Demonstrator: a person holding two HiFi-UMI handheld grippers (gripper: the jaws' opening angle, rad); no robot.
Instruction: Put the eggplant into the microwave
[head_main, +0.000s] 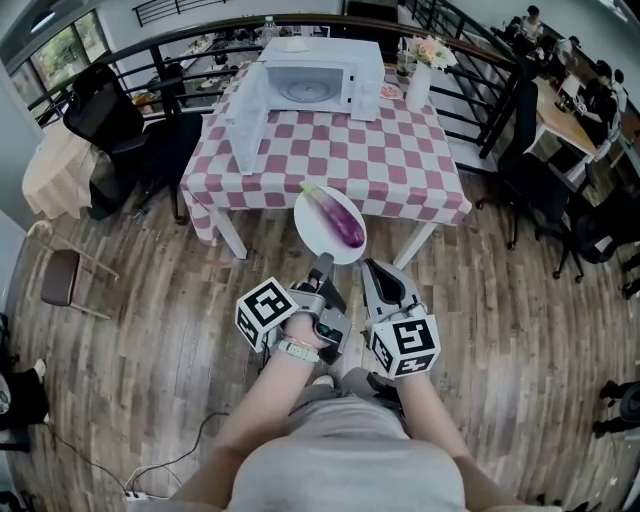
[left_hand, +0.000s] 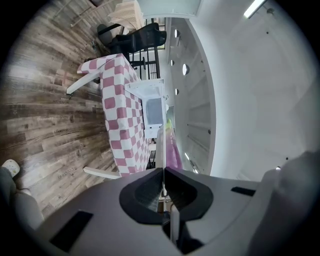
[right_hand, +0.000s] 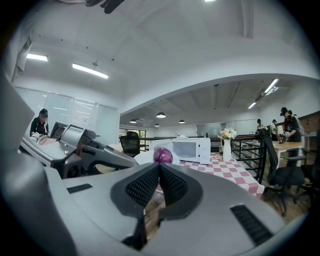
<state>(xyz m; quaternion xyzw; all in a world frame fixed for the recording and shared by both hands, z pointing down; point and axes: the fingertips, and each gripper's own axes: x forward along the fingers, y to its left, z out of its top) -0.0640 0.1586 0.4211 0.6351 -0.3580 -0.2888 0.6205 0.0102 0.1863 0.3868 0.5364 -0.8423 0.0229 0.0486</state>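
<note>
A purple eggplant (head_main: 342, 220) lies on a white plate (head_main: 318, 232) held in the air just in front of the checkered table (head_main: 330, 160). My left gripper (head_main: 322, 264) is shut on the plate's near rim. In the left gripper view the plate's rim (left_hand: 161, 150) runs edge-on between the jaws of the left gripper (left_hand: 163, 170), with the eggplant (left_hand: 173, 150) beside it. My right gripper (head_main: 374, 268) is shut and empty, just right of the plate. The white microwave (head_main: 318, 78) stands at the table's far side, its door (head_main: 247, 118) swung open to the left. From the right gripper (right_hand: 160, 166) I see the eggplant (right_hand: 162, 155) and microwave (right_hand: 192, 149).
A white vase of flowers (head_main: 420, 78) stands right of the microwave. A black office chair (head_main: 112, 125) and a folding chair (head_main: 62, 278) are at the left, a black railing (head_main: 480, 75) runs behind, and people sit at desks (head_main: 565, 105) far right. A cable (head_main: 175, 455) lies on the wood floor.
</note>
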